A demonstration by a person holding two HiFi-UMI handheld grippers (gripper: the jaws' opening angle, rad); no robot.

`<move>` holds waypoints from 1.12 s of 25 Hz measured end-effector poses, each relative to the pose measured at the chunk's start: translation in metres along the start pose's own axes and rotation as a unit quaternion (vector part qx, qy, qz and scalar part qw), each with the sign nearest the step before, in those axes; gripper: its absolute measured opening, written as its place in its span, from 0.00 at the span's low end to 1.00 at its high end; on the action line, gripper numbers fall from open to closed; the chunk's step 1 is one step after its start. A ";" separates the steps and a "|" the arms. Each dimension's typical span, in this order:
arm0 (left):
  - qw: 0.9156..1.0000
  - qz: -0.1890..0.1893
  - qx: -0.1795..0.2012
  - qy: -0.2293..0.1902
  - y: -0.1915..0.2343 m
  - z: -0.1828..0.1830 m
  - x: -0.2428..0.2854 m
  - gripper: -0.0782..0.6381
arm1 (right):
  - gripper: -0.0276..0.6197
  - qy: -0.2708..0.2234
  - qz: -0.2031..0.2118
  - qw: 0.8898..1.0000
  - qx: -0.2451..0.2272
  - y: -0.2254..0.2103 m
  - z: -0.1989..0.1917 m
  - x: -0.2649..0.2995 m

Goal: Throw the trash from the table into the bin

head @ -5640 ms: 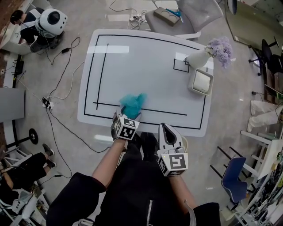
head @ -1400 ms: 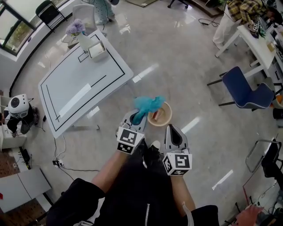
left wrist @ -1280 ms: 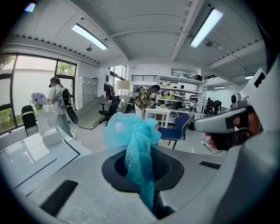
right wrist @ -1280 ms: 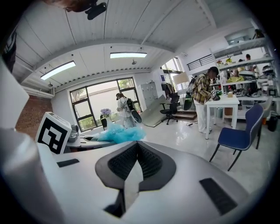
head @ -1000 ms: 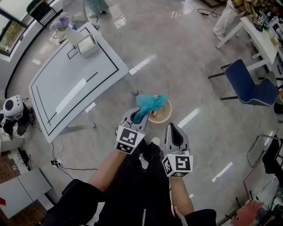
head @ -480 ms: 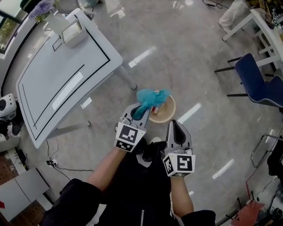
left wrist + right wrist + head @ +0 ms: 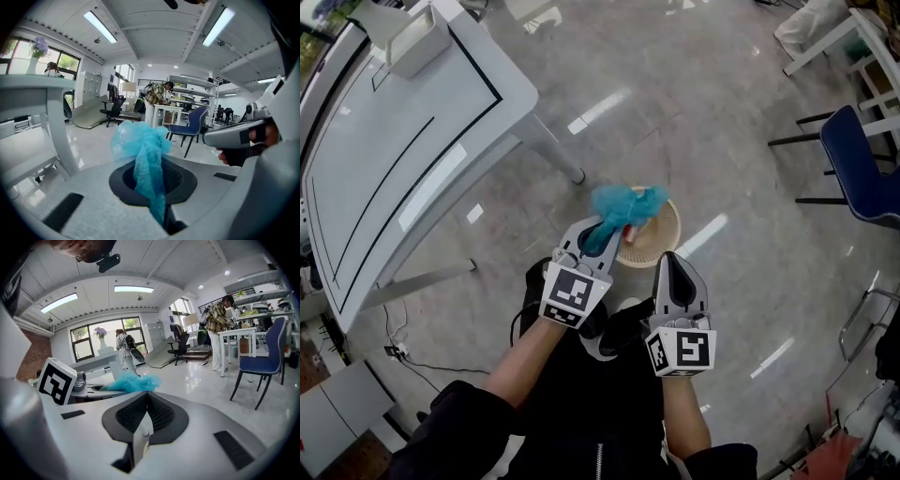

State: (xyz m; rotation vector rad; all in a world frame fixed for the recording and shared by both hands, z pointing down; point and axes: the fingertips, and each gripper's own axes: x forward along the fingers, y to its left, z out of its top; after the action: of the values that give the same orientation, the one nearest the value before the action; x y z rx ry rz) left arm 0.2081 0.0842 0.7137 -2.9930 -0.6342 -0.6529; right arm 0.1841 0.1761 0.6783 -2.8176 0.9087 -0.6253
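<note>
The left gripper (image 7: 598,234) has its fingers squeezed tight on a soft, crinkly, blue-green wad of netting trash (image 7: 623,204). The wad is puffy on top and thin where it is pinched. In the head view it shows over the left edge of the round, tan, woven bin (image 7: 661,246) on the shiny grey floor (image 7: 703,112). The right gripper (image 7: 672,265) has its bumpy black fingers pressed together on nothing. The wad hides part of the bin's inside. The flat white table with thin black lines (image 7: 394,159) is cut off at the picture's edge.
</note>
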 end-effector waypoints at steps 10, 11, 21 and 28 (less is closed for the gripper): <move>1.000 -0.010 0.007 -0.009 0.009 -0.097 0.052 0.13 | 0.06 -0.010 -0.006 1.000 -0.020 -0.035 -0.089 0.049; 1.000 -0.013 0.008 -0.009 0.007 -0.106 0.057 0.13 | 0.06 -0.012 -0.004 1.000 -0.023 -0.037 -0.096 0.052; 1.000 -0.019 0.007 -0.020 0.003 -0.177 0.101 0.13 | 0.06 -0.034 -0.005 0.999 -0.024 -0.059 -0.169 0.087; 0.999 -0.020 0.013 -0.026 -0.002 -0.210 0.117 0.13 | 0.06 -0.039 -0.014 0.999 -0.024 -0.069 -0.200 0.092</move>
State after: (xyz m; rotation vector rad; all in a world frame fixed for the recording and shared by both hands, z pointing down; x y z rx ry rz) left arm 0.2212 0.1109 0.9522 -2.9885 -0.7012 -0.5666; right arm 0.2048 0.1816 0.9084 -2.8787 0.8846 -0.4979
